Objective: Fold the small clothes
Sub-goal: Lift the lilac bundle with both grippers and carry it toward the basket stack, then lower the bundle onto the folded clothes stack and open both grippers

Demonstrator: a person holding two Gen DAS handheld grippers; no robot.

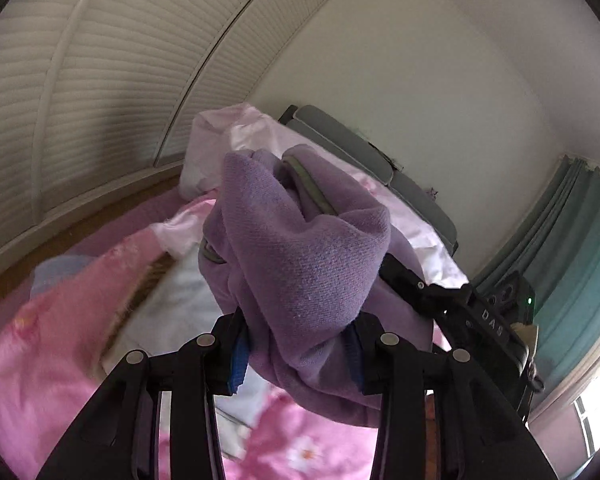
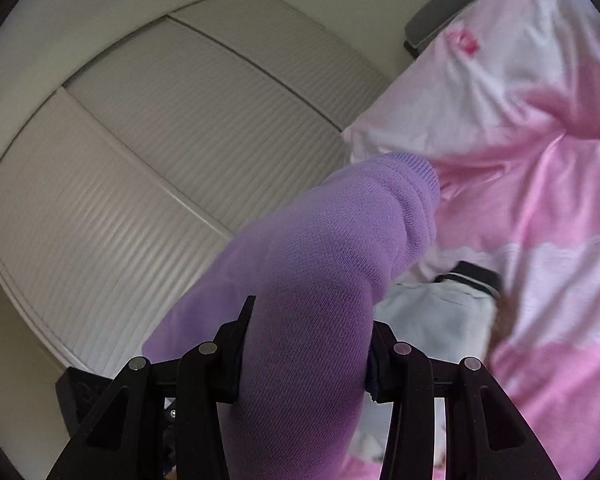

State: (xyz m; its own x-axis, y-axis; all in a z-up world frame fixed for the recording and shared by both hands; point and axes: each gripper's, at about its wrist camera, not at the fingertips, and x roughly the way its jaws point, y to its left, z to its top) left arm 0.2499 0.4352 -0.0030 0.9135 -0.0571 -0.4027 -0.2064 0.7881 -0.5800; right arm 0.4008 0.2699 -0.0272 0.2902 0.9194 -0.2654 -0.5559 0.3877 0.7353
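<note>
Left claw (image 1: 296,354) & right claw (image 2: 306,354) both clamped on purple knit garment (image 1: 300,248), bunched, sleeve pointing away from cam.

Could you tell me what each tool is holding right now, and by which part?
Both grip the purple knit garment. The left tool pinches a bunched fold of its body; the right tool clamps what looks like a sleeve, below its ribbed cuff.
</note>
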